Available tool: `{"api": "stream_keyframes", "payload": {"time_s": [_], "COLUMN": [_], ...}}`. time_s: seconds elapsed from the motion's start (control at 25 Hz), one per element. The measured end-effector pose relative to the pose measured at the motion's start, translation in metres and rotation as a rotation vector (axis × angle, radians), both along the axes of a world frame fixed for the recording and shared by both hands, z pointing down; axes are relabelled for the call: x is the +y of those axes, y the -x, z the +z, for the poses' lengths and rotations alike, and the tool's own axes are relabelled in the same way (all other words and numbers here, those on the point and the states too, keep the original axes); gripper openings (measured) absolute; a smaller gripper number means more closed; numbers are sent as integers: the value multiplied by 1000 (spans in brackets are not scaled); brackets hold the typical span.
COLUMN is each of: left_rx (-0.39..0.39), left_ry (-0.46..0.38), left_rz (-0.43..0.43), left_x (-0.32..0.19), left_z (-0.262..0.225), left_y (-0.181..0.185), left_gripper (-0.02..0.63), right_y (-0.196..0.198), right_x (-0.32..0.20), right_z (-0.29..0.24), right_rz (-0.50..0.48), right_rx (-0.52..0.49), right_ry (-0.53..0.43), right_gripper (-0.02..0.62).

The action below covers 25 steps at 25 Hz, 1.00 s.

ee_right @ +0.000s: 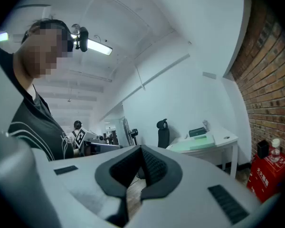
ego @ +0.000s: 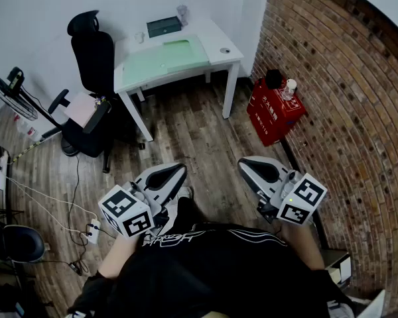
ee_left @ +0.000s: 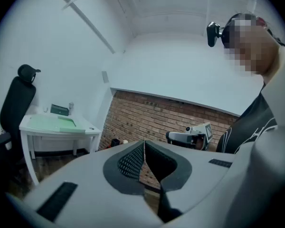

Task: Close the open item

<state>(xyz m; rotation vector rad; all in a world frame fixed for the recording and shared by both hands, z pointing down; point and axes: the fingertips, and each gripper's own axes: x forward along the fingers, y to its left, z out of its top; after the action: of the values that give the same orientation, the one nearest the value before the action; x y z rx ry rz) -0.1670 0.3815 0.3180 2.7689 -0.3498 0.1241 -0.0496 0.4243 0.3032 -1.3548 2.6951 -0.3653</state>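
Observation:
A white desk (ego: pixel 220 40) stands at the far side of the room, well away from both grippers. On it lie a pale green mat (ego: pixel 164 56), a dark box (ego: pixel 164 26) and a clear cup (ego: pixel 182 13); from here I cannot tell which item is open. My left gripper (ego: pixel 176 171) and right gripper (ego: pixel 247 164) are held close to the person's body, above the wooden floor. Both are shut with nothing between the jaws, as the left gripper view (ee_left: pixel 143 144) and the right gripper view (ee_right: pixel 141 148) show. The desk appears small in both gripper views.
A black office chair (ego: pixel 93 65) stands left of the desk. A red box (ego: pixel 273 111) with a bottle (ego: pixel 289 88) on top sits against the brick wall (ego: pixel 345 98) on the right. A fan (ego: pixel 10 91) and a power strip (ego: pixel 93 229) with cables are on the left.

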Motion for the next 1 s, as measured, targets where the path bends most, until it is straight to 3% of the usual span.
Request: {"api": "stream_keyframes", "payload": {"time_s": [0.32, 0.6, 0.88, 1.0], "left_rx": [-8, -13, -3, -30], "left_ry": [25, -10, 6, -44], "left_rz": [-6, -21, -98, -143], "left_x": [3, -3, -20, -32], "left_z": [8, -5, -9, -8], "left_y": [0, -1, 1, 4], "left_gripper": [37, 37, 38, 40], "right_y": [-2, -7, -25, -30], "right_x": [4, -1, -7, -15], "right_z": [8, -1, -13, -7], "right_rz": [9, 23, 62, 69], "right_rx": [-16, 1, -11, -6], "right_ry": [18, -23, -84, -82], "right_gripper": [2, 2, 2, 9]}}
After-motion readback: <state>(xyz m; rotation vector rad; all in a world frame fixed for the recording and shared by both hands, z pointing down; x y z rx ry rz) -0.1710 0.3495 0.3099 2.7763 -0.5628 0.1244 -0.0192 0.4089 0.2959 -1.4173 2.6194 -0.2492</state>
